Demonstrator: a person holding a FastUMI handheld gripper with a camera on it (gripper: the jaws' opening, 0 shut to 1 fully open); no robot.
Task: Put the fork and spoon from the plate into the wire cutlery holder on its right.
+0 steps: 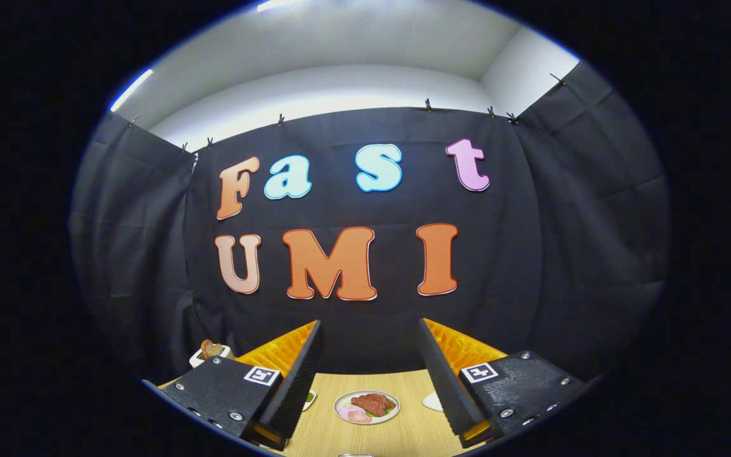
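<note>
The claw [368,355] is open; its two fingers stand wide apart with nothing between them, and it is held up high, looking mostly at the booth wall and not down at the things; the light wooden worktop [403,431] shows low down between the fingers; on it, at about six o'clock from the middle of the claw, sits a small white plate [343,401] with pretend meat and greens on it; a bit of another white dish [432,401] peeks out by the right finger at about five o'clock, and a sliver of one more [309,398] by the left finger at about seven o'clock; a small white dish with something brown on it [210,352] sits past the left finger at about nine o'clock; I cannot see a fork, a spoon or the wire cutlery holder from here, so I cannot tell which way they lie or which way their long sides point; I think the task has not started; my guess is the claw must tip down toward six o'clock first to find the plate with the fork and spoon.
</note>
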